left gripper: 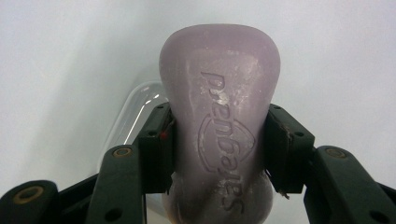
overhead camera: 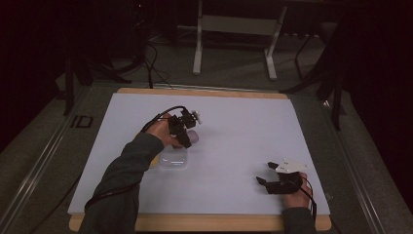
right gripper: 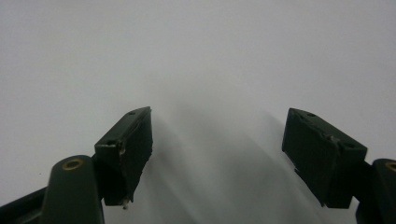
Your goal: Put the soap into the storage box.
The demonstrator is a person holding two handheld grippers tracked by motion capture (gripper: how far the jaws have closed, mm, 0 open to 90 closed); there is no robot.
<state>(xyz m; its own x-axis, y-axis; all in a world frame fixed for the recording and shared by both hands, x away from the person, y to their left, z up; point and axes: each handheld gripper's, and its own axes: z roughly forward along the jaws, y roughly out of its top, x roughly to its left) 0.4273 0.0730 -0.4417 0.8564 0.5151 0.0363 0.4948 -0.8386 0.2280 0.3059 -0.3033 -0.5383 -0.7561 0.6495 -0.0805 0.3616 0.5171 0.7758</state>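
Left gripper (left gripper: 217, 144) clamps purple soap bar (left gripper: 219, 93) above clear plastic container (overhead camera: 174, 159), contents unclear; right gripper (right gripper: 217, 154) open near tabletop's (overhead camera: 243, 122) right front corner.

Lilac soap bar (left gripper: 219, 121), clear dish (overhead camera: 174, 159)

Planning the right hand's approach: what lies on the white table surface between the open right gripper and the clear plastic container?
Nothing: in the high view, the white table surface is bare between the right gripper and the clear plastic container.

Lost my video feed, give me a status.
Left gripper shut on purple soap bar, above clear container. Right gripper open, resting apart. Nothing in the way.
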